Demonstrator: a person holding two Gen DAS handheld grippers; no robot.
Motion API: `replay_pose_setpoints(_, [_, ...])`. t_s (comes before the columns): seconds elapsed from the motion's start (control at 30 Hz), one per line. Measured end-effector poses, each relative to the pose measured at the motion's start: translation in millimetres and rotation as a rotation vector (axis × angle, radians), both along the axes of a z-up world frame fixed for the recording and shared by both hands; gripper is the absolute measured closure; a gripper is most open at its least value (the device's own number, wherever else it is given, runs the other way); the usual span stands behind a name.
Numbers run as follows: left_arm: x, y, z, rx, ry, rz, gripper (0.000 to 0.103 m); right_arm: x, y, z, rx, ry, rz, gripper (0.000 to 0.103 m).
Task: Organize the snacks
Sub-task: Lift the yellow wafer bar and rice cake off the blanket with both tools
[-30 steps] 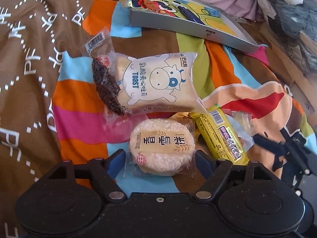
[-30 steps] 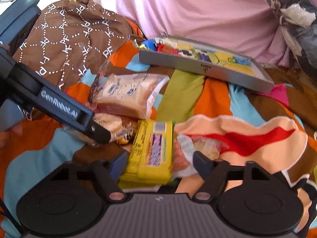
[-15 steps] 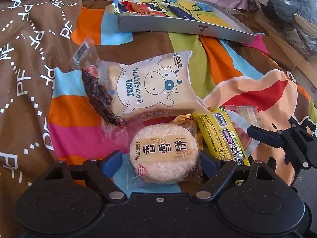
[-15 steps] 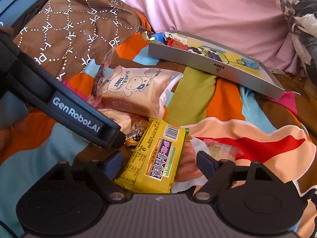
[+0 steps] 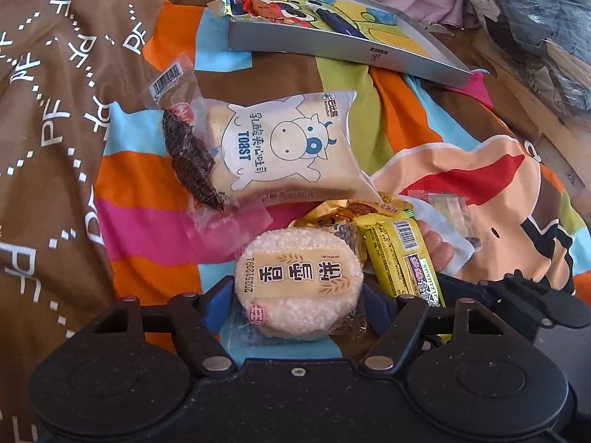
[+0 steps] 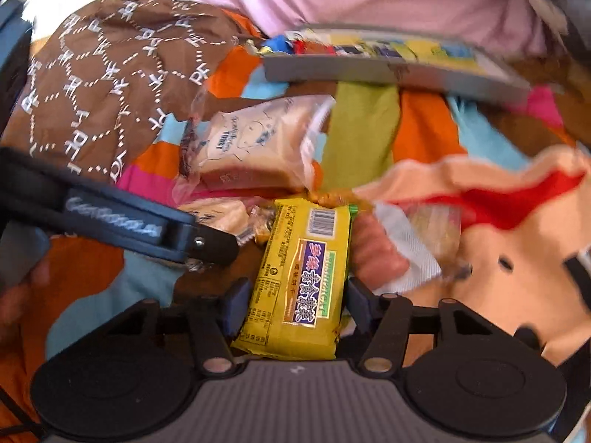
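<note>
From the left wrist we see our left tool [image 5: 299,304] with its fingers pressed to both sides of the round rice cake [image 5: 298,283] at 6 o'clock, the toast bag [image 5: 284,147] lying at 12 o'clock of it, the yellow bar [image 5: 402,258] crowding its 3 o'clock edge, and bare striped blanket [image 5: 147,229] open toward 9 o'clock. From the right wrist, which is blurred, our right tool [image 6: 293,308] is clamped on the yellow bar [image 6: 301,280], with the left tool's finger [image 6: 147,227] close at 10 o'clock, the grey tray [image 6: 388,70] well apart at 12 o'clock, and open blanket between 12 and 2 o'clock.
</note>
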State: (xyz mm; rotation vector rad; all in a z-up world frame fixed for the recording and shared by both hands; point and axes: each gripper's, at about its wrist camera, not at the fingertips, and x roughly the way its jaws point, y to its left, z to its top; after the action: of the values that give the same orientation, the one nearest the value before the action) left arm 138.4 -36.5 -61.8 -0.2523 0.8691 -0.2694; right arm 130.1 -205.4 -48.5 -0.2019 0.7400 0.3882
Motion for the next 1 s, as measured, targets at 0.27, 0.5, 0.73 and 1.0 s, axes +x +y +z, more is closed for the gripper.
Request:
replay_pose_setpoints(0.27, [-1.4,-0.6,-0.9,0.002,-0.008,0.004,0.030,-7.1,4.7,-1.8,-0.023,-0.049,-0.011,0.049])
replay_pose_setpoints(0.5, [-14.3,-4.2,3.4,-0.011,-0.030,-0.008,0.030,-28.5,5.0,2.7,-0.071,-0.108,-0.021,0.049])
replay_pose_setpoints(0.73, [-28.6,-13.0,12.3,-0.002,-0.083,-0.036,0.030,-47.3,-2.1,7.1,-0.126,-0.196,-0.038,0.050])
replay_pose_setpoints(1.0, [-34.0,-17.3,23.9,-0.006,-0.149,-0.045,0.030,-47.1,-8.3,10.4,-0.155,-0.235,-0.049,0.053])
